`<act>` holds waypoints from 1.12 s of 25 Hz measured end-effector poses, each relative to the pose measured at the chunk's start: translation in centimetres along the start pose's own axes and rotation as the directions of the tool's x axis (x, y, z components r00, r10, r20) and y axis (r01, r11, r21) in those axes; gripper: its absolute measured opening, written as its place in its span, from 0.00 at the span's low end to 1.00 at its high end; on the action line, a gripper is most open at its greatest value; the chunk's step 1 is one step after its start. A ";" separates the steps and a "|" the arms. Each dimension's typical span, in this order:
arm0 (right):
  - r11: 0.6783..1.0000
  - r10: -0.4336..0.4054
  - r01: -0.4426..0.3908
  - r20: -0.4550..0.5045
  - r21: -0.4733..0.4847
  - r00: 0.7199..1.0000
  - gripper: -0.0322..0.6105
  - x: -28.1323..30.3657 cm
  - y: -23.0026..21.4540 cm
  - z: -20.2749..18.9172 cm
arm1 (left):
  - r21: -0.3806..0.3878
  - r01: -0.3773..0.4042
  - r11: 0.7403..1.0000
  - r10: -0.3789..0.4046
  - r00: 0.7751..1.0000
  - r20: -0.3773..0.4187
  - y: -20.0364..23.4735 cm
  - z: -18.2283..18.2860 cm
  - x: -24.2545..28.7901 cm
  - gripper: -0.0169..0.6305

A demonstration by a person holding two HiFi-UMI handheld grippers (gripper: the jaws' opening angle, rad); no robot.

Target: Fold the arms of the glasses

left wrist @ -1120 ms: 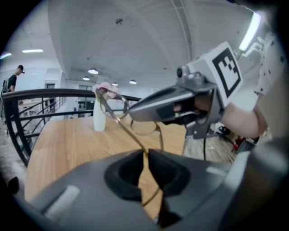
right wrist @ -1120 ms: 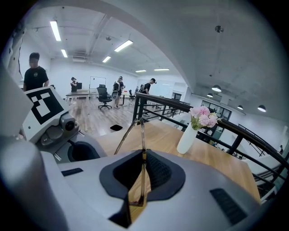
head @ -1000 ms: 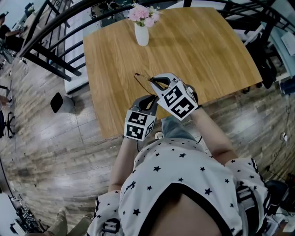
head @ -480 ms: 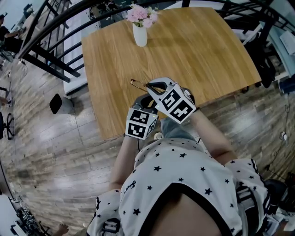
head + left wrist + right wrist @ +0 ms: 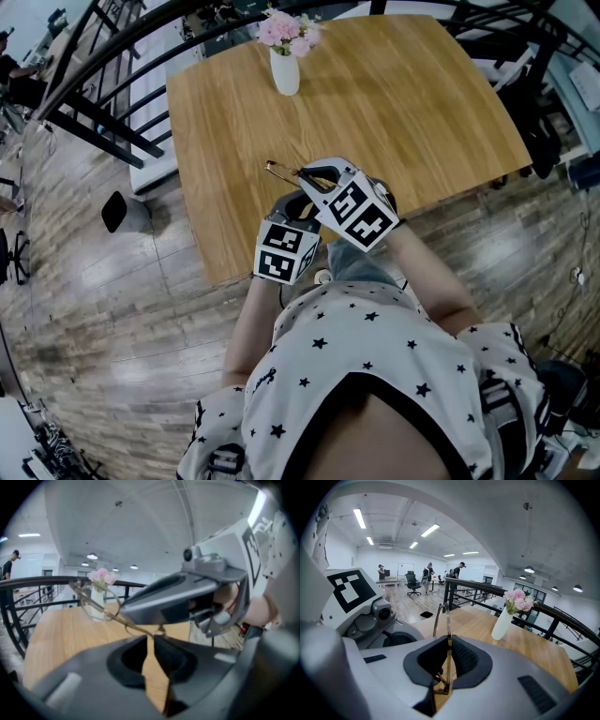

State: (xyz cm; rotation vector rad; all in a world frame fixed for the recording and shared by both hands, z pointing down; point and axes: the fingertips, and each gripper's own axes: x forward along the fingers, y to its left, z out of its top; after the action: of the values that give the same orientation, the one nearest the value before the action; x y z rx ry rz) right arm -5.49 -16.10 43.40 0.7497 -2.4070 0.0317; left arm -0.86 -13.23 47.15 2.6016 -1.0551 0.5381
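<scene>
Your right gripper [image 5: 316,170] has its jaws clamped on the glasses [image 5: 278,170], held edge-on above the worktop [image 5: 422,103] near its near edge. Your left gripper [image 5: 301,201] has its jaws almost together, pinching an arm's tip. The two grippers crowd each other. A flower vase [image 5: 285,67] stands at the far side.

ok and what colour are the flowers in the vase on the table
Pink flowers in a plain white vase, clearest in the right gripper view.

An open office, shown by swivel chair [image 5: 413,581] and strip lights [image 5: 360,518]
</scene>
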 end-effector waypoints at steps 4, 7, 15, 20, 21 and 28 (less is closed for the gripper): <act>1.000 -0.020 0.020 -0.004 -0.006 1.000 0.08 -0.2 -0.7 -0.1 | -0.013 0.000 1.000 0.000 1.000 0.009 0.1 0.1 -0.3 0.09; 1.000 -0.028 0.028 -0.002 0.009 1.000 0.08 -0.4 -1.2 -0.2 | -0.028 -0.007 1.000 0.007 1.000 0.020 0.4 0.3 -0.7 0.10; 0.998 -0.062 0.062 0.001 0.030 0.998 0.08 -0.9 -2.7 -0.5 | -0.069 -0.052 0.996 0.057 0.996 0.064 1.6 0.7 -2.0 0.10; 0.995 -0.090 0.090 0.001 0.038 0.996 0.08 -1.1 -3.8 -0.6 | -0.106 -0.071 0.992 0.081 0.992 0.097 2.3 0.5 -3.1 0.10; 0.995 -0.096 0.096 0.001 0.040 0.995 0.08 -1.2 -4.0 -0.7 | -0.112 -0.071 0.991 0.083 0.991 0.104 2.3 0.4 -3.3 0.10; 0.989 -0.140 0.139 0.001 0.048 0.990 0.08 -2.1 -5.8 -0.7 | -0.145 -0.072 0.987 0.090 0.988 0.123 2.5 -0.3 -4.3 0.12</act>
State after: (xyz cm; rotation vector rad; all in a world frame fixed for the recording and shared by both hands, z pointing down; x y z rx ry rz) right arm -0.75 -19.74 41.91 0.9397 -2.3593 0.0318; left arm -5.56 -12.29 45.85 2.5067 -1.1979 0.3044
